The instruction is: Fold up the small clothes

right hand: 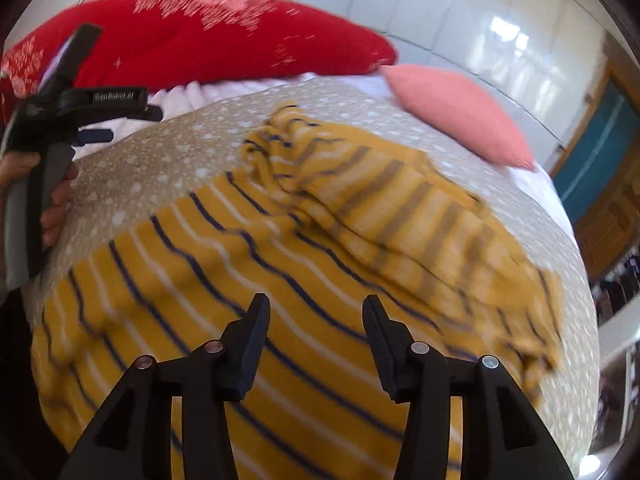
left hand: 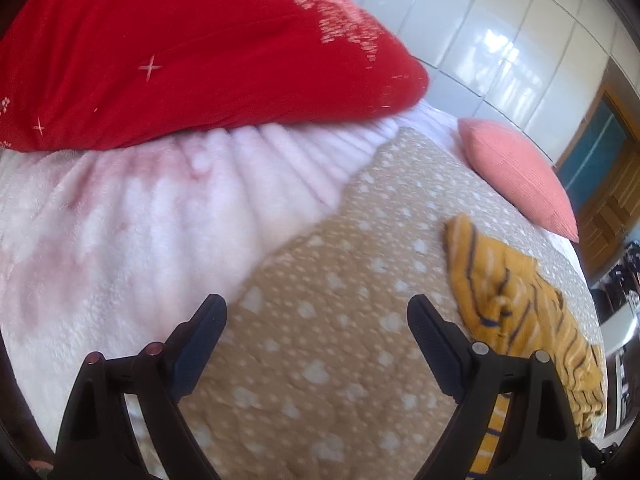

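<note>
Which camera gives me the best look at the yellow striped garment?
The right wrist view: the yellow striped garment fills most of the frame, spread on the spotted bedcover, part bunched up. The left wrist view shows only its rumpled edge at far right.

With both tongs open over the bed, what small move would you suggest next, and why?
Probably lower the right tongs onto the striped yellow garment just below and pinch an edge: it lies crumpled and unfolded, and the left tongs hang beside it over the spotted blanket.

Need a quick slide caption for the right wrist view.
Open right gripper above the yellow striped garment on the spotted bedspread.
</note>
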The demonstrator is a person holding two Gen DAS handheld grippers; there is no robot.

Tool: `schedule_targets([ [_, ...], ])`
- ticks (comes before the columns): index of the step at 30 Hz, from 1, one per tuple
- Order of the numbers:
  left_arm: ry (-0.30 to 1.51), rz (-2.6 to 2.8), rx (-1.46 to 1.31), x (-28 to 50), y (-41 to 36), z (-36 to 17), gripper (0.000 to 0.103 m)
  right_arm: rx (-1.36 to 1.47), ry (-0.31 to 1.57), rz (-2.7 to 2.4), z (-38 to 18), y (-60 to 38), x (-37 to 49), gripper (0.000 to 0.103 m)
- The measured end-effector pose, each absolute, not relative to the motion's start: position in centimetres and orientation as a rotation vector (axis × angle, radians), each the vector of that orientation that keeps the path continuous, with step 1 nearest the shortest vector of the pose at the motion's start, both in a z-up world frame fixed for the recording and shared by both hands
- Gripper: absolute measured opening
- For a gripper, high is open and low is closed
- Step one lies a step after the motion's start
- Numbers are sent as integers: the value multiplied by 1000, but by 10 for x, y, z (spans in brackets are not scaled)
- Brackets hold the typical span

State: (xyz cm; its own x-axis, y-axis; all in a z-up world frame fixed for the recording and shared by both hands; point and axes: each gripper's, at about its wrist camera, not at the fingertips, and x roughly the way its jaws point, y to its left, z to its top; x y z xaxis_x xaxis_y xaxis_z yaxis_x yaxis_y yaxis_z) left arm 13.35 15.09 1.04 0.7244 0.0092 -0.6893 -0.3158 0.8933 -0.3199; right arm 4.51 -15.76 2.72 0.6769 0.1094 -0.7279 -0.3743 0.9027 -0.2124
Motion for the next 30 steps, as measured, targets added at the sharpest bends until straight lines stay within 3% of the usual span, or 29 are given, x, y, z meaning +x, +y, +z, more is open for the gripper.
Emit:
schedule_targets([
  [11,732,-53,-240,145,47,56,91,-108,777,10,46,-301,52,54],
  [17,846,-113,-222,186,18,16,92,3,740,-56,69,-325,109,62],
  [23,881,-183,-393,190,43,-4,92,-15,928,-40,30,-305,198,67],
  [24,876,-198,-410,188,47,-3,92,-11,967,-44,19,-303,208,65],
  [26,871,-224,-440,185,56,0,92,-5,980,-18,18,-298,216,28],
  [27,864,-223,-451,183,63,4,92,-32,964,-22,26,-295,216,19],
  [28,853,-210,-460,181,70,6,92,-45,935,-22,37,-294,215,12],
  [30,815,-150,-496,178,94,16,92,-25,883,-26,60,-302,214,10],
])
